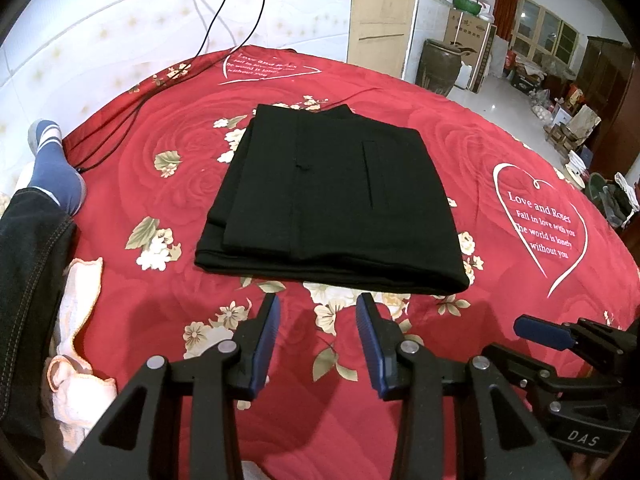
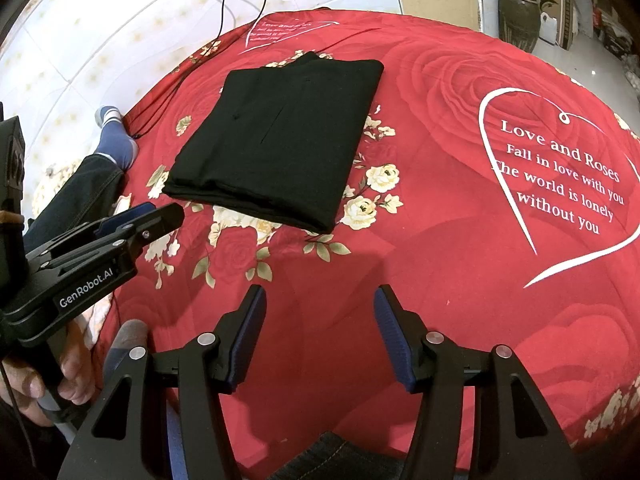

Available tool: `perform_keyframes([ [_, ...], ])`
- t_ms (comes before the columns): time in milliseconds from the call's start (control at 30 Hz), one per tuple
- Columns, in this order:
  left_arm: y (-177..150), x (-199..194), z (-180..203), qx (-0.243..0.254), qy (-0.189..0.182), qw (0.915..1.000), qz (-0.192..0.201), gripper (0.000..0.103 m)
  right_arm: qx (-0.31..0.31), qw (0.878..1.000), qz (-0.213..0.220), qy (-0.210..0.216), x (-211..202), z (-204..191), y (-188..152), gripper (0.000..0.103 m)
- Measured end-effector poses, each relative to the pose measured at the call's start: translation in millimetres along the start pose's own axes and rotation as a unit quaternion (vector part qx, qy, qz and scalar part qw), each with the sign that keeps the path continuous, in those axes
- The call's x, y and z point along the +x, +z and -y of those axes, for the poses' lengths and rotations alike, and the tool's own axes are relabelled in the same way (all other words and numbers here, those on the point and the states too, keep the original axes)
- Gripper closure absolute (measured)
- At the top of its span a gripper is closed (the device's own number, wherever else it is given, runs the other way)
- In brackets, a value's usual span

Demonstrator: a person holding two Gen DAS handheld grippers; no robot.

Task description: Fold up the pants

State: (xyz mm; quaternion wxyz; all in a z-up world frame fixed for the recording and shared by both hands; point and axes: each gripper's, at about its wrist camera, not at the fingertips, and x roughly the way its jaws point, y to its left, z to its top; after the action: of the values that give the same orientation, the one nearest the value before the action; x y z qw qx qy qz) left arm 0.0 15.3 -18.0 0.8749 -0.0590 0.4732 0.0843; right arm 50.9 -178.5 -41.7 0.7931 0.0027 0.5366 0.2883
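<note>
Black pants [image 1: 332, 200] lie folded into a flat rectangular stack on the red rose-print bedspread [image 1: 500, 144]; they show again in the right wrist view [image 2: 280, 140]. My left gripper [image 1: 318, 306] hovers just short of the stack's near edge, open, with nothing between its blue pads. My right gripper [image 2: 320, 298] is open too, empty, over bare bedspread [image 2: 440, 280] nearer than the pants. The left gripper [image 2: 152, 216] appears from the side at the left of the right wrist view, and one of the right gripper's fingers [image 1: 544, 332] shows at the lower right of the left wrist view.
A person's leg in dark jeans [image 1: 28, 264] with a blue sock [image 1: 56, 168] rests at the bed's left side, beside a white towel [image 1: 76, 320]. Black cables [image 1: 132, 120] trail over the far left. A hand [image 2: 68, 380] holds the left gripper's handle. Boxes and a jar [image 1: 440, 68] stand beyond.
</note>
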Motion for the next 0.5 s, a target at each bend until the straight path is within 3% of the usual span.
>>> perform_keyframes([
  [500,-0.3,1.1,-0.9,0.001,0.003,1.0000,0.000,0.061,0.001,1.000,0.000,0.000,-0.8,0.8,0.2,0.047],
])
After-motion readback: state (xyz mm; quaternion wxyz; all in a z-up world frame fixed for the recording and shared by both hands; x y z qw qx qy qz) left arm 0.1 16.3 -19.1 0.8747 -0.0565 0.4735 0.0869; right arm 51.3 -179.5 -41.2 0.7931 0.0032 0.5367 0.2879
